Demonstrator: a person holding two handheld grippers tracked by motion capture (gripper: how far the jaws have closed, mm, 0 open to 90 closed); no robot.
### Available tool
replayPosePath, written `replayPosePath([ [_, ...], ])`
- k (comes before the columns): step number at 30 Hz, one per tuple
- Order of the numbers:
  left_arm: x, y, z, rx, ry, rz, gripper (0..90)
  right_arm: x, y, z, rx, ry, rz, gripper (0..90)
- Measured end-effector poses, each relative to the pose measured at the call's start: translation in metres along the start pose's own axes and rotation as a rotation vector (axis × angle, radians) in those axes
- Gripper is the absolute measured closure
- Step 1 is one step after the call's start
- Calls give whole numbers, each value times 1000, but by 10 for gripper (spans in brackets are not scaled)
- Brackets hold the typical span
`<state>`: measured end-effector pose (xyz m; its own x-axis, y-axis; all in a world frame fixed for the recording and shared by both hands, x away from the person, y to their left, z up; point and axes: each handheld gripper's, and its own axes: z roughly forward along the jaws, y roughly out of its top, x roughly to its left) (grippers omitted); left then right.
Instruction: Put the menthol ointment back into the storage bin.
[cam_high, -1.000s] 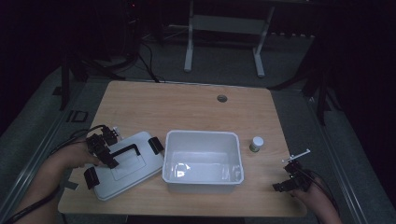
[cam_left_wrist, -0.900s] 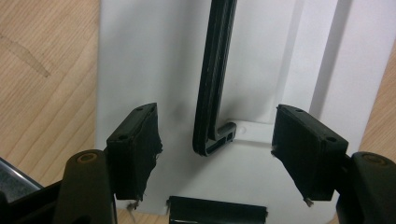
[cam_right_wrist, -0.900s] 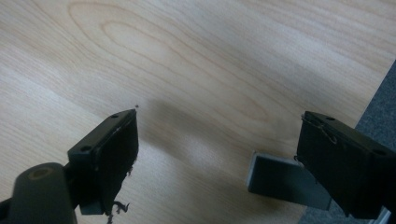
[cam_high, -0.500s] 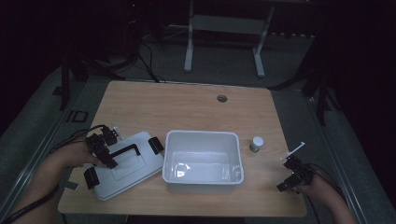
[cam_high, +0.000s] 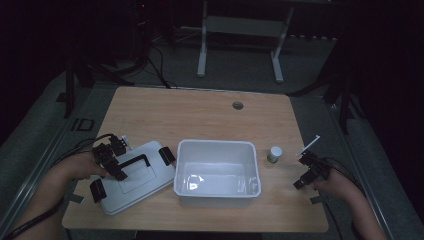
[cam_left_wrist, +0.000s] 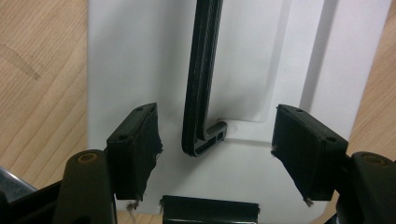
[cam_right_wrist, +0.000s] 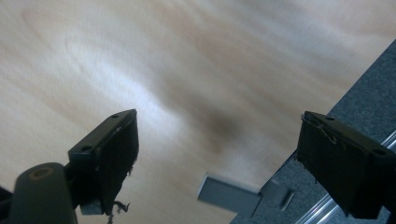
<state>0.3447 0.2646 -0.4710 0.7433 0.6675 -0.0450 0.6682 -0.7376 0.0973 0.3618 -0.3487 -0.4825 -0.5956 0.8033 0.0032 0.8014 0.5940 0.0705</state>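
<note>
A: Dark room, light wooden tabletop (cam_high: 200, 115) under the lamp. What is the work here?

B: The white lid (cam_high: 134, 175) lies flat at the left of the tabletop, just beside the empty white bin (cam_high: 216, 172). The left tongs (cam_high: 112, 162) hang over the lid's black handle (cam_high: 134, 161). I judge the step to be gripping that handle so the lid can go onto the bin.

A: And the tongs themselves?

B: In the left gripper view the left tongs stand wide open with nothing between the pads (cam_left_wrist: 140, 149); the corner of the handle (cam_left_wrist: 201, 116) lies between them, touching neither. The right tongs (cam_high: 309, 172) are also spread wide and empty, low over bare wood near the tabletop's right edge, beside a small white-capped jar (cam_high: 273, 154).

A: How to do it well?

B: Probably slide forward along the bar so the pads straddle its straight middle, not the corner, then lower until the bar sits deep between them before closing. A grip at the corner would likely let the lid swing. The black latch (cam_high: 167, 155) at the lid's end should stay free.
</note>
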Motion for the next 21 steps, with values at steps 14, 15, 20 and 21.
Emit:
replayPosePath([
  [14, 1, 0, 1, 9, 3, -2, 318, 2, 42, -4, -4, 6, -1, 132],
  [15, 1, 0, 1, 9, 3, -2, 318, 2, 42, -4, -4, 6, -1, 132],
  [20, 1, -1, 2, 6, -3, -3, 318, 2, 59, -7, -16, 4, 1, 144],
  [21, 1, -1, 3, 8, -3, -4, 318, 2, 62, -8, -18, -1, -3, 144],
])
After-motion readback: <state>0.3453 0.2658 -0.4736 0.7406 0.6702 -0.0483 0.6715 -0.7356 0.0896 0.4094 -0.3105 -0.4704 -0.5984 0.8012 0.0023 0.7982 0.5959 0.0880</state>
